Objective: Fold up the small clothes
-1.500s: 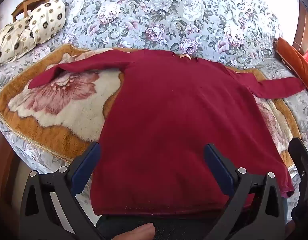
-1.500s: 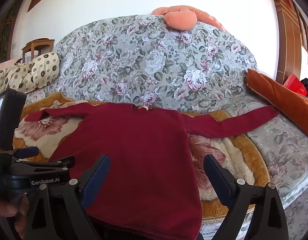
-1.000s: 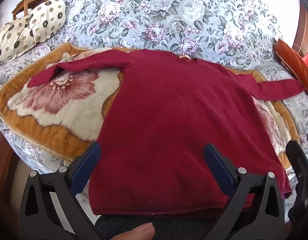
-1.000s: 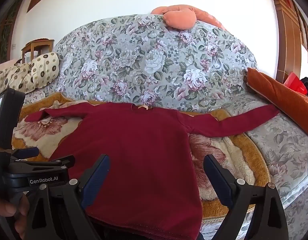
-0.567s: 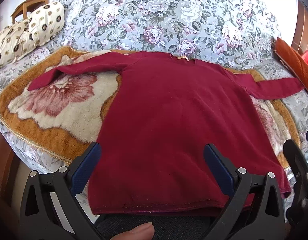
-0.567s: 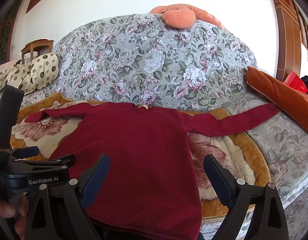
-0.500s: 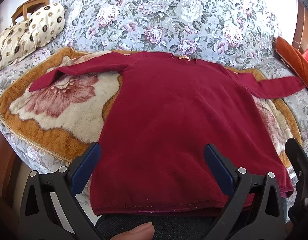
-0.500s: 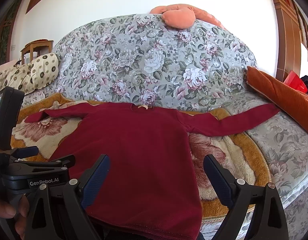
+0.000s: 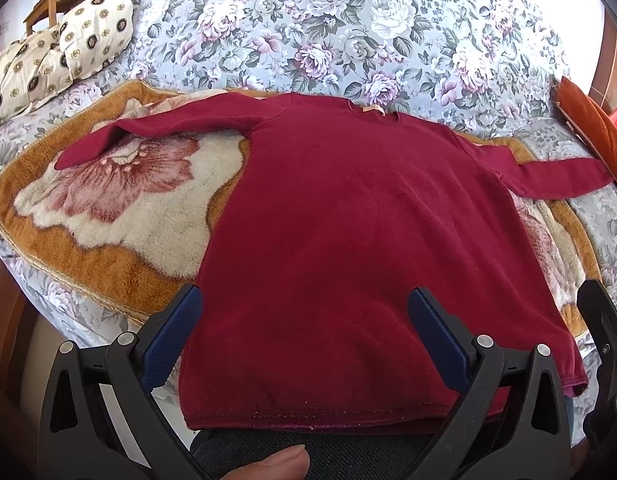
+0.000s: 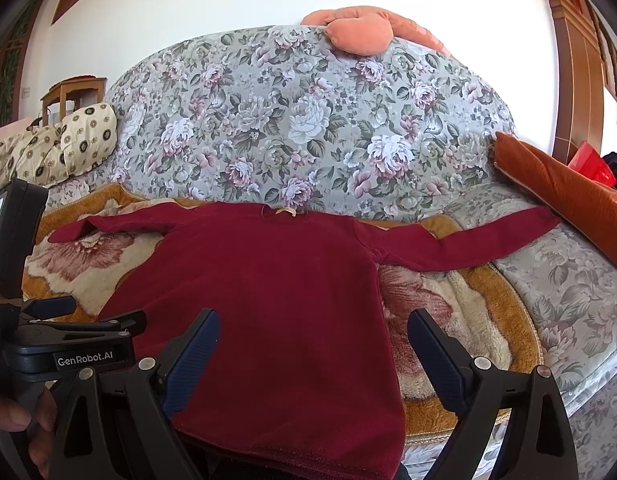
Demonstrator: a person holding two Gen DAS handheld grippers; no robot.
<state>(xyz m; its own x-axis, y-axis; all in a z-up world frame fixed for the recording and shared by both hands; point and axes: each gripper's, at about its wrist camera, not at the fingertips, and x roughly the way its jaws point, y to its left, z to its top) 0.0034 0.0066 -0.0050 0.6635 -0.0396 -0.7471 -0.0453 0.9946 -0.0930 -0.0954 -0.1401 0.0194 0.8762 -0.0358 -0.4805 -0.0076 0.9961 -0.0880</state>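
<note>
- Lying flat and face-down-or-up (cannot tell which): a dark red long-sleeved knit sweater (image 9: 348, 240), spread on a fleecy orange-and-cream flower-patterned blanket (image 9: 120, 216) over a grey floral-print sofa (image 9: 308, 32), neck toward the backrest, hem toward the front edge.
- Hovering just above the hem: the left gripper (image 9: 304, 328), blue-padded jaws wide apart, holding nothing, straddling the lower body of the garment.
- Hovering over the hem's right side: the right gripper (image 10: 312, 348), jaws likewise spread and empty, right finger over the blanket past the side seam.
- Running straight away from both grippers: the sweater's long axis, hem nearest, collar farthest.
- Stretching sideways: the left sleeve (image 9: 160, 128) and the right sleeve (image 10: 468, 240), each well apart from the jaws, each nearer its own-side gripper.
- Judging the fold not yet begun; likely reaching for sleeves or hem corners next.
</note>
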